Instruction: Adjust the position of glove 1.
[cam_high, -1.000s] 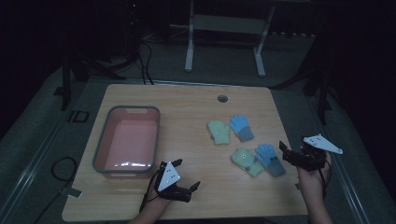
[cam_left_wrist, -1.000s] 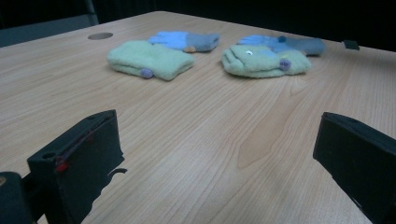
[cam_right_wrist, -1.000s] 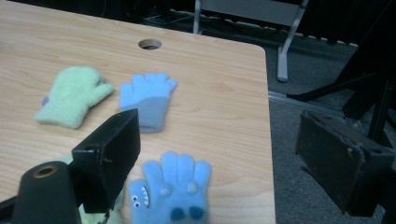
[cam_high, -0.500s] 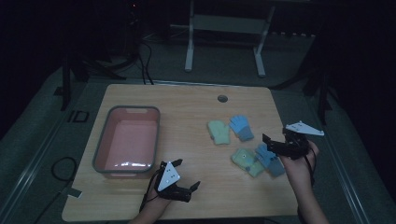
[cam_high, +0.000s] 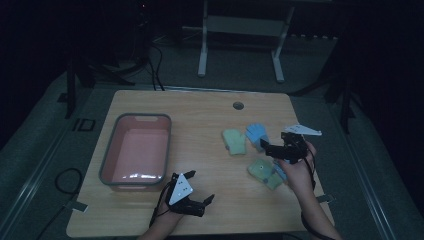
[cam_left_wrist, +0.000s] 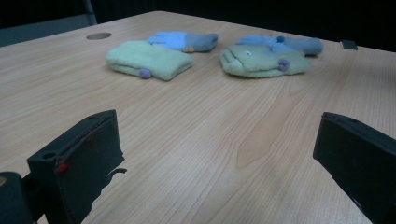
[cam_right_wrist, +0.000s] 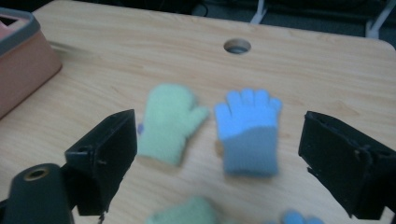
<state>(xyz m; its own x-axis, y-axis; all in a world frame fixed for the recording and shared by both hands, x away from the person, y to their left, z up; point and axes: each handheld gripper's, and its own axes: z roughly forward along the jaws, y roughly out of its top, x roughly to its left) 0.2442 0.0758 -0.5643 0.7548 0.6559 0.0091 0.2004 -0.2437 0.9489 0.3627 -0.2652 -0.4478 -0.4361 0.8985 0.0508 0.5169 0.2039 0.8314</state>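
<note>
A pink tub (cam_high: 135, 152) sits at the table's left. Near the front edge the left gripper (cam_high: 200, 202) rests with jaws spread and empty, well apart from the gloves. Further right, the right gripper (cam_high: 267, 147), jaws wide after just opening, nothing between them, hovers beside the blue glove (cam_right_wrist: 247, 130), which lies straight ahead, its long axis pointing away, green mitten (cam_right_wrist: 168, 121) alongside.

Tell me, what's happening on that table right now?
Both hand-held grippers open, empty. Right hand-held gripper over blue glove. Left hand-held gripper idle. Nothing blocking.
</note>
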